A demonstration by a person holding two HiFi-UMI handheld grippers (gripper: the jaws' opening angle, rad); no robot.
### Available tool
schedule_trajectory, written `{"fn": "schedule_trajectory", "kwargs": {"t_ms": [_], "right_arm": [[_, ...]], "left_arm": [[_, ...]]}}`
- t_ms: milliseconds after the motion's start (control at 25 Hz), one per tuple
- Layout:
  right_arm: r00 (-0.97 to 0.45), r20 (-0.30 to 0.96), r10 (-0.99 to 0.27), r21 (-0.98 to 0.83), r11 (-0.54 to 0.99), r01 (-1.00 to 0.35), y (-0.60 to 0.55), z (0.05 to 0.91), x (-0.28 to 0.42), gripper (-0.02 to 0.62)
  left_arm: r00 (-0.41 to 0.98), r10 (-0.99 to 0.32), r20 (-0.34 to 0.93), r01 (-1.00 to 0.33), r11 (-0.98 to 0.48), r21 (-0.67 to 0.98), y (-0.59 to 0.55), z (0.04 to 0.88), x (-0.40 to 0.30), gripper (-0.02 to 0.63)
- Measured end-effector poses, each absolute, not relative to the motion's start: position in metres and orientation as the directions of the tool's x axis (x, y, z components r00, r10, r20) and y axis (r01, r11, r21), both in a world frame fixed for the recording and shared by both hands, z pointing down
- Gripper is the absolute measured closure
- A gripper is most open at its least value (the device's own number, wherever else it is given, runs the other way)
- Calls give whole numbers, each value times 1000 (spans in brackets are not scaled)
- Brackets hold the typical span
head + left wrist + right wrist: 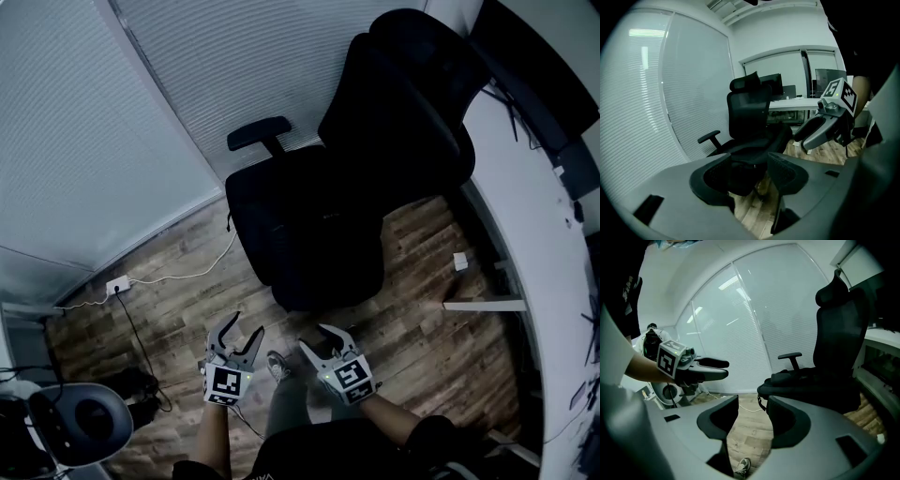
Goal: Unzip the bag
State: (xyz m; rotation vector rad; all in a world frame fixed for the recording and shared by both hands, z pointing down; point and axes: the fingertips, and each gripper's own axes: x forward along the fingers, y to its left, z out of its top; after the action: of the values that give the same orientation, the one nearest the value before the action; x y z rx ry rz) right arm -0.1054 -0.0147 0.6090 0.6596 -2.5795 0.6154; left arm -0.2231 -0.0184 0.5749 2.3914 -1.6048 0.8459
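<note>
Both grippers are wide open and empty, the left gripper (242, 328) and the right gripper (321, 342) side by side, close in front of the person's body. A sneaker (277, 364) sits on the wood floor (412, 328) between them. Further out is a black office chair (412, 103), and the bag (787, 378) looks to be the dark lump on its seat, though it's pretty murky. White blinds (94, 141) are at the far left.

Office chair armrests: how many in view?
1. One armrest juts from the office chair toward the window blinds. The opposite side is dark, so a second may be hidden.
</note>
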Motion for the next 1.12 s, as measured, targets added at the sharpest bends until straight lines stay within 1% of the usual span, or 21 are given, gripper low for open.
{"fn": "schedule_trajectory", "kwargs": {"t_ms": [200, 360, 520, 720, 1040, 1080, 1120], "right_arm": [[-777, 499, -383, -316, 755, -575, -25, 657, -134, 413], [-752, 487, -445, -310, 717, -625, -37, 680, -151, 413], [-725, 478, -496, -323, 668, -670, -44, 702, -167, 413], [-693, 450, -563, -304, 633, -712, -55, 712, -180, 413], [-673, 379, -635, -244, 633, -735, -65, 719, -190, 414], [-666, 378, -643, -239, 628, -741, -67, 720, -188, 420], [-658, 379, -651, -235, 620, -749, -68, 721, -186, 442]], "left_arm": [[331, -786, 522, -859, -480, -178, -30, 602, -236, 373], [352, -765, 540, -830, -521, -197, -35, 619, -243, 371], [414, -746, 522, -810, -563, -162, -33, 630, -247, 373], [427, -709, 561, -778, -604, -172, -29, 644, -258, 373], [468, -672, 574, -742, -652, -158, -16, 659, -256, 373], [470, -666, 579, -735, -659, -161, -16, 660, -255, 373], [473, -659, 585, -730, -665, -158, -15, 662, -254, 373]]}}
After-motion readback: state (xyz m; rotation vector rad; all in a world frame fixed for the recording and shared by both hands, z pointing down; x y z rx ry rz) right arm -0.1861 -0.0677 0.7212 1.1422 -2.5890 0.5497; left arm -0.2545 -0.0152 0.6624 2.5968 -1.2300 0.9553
